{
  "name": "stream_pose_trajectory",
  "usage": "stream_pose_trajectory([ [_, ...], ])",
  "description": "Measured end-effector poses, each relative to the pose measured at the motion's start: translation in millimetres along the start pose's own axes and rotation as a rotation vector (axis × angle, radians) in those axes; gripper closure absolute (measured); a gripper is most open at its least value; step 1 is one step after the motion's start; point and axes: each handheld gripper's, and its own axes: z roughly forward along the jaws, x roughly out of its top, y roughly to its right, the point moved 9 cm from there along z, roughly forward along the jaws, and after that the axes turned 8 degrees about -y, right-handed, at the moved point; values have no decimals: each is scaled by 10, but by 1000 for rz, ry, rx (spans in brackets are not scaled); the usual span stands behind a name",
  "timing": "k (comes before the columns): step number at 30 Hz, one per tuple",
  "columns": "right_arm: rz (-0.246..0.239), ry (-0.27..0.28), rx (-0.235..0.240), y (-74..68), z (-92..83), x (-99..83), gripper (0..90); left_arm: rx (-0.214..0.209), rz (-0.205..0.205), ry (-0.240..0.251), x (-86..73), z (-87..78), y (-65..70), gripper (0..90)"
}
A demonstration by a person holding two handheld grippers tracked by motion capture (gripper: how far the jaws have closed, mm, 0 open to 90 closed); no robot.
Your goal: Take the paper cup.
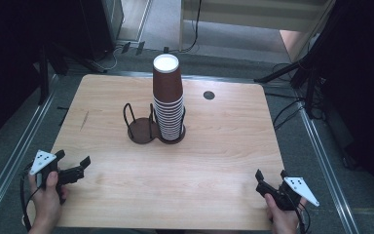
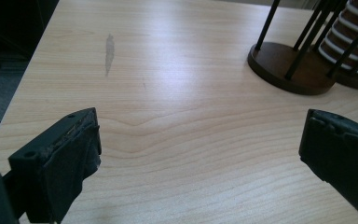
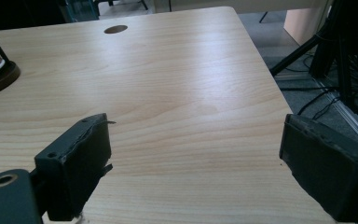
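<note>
A tall stack of brown paper cups [image 1: 169,97] stands in the right ring of a dark two-ring wire holder [image 1: 151,129] at mid-table; the left ring [image 2: 284,65] holds nothing. The stack's lower part [image 2: 349,37] is seen at the top right of the left gripper view. My left gripper [image 1: 73,158] rests near the table's front left corner, open, with bare wood between its jaws [image 2: 200,140]. My right gripper [image 1: 271,174] sits near the front right corner, also open with nothing between its jaws [image 3: 196,149].
The wooden table [image 1: 209,161] has a round cable hole [image 1: 209,95] at the back right and a faint streak mark [image 2: 109,49] on the left. Dark stands and cables [image 1: 297,73] line the floor to the right of the table.
</note>
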Motion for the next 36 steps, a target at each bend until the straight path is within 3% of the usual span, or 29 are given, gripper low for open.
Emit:
stream_pose_trajectory([
  [6, -26, 6, 21, -93, -2, 77, 89, -5, -11, -2, -14, -11, -10, 0],
  [7, -81, 23, 8, -152, -25, 165, 89, -9, -19, 0, -16, -11, -15, 0],
  [12, -75, 57, 30, -251, -83, 337, 90, -7, -14, -6, -24, 3, -7, 0],
  [17, -54, 80, 84, -360, -150, 499, 103, -4, -13, -12, -28, 18, -3, 0],
  [22, -44, 76, 87, -462, -178, 623, 120, -8, -25, -13, -29, 20, -15, 0],
  [27, -87, 88, 100, -660, -152, 740, 120, -12, -34, -14, -29, 20, -23, 0],
  [36, -123, 80, 128, -954, -73, 856, 109, -28, -53, -20, -30, 27, -29, 0],
])
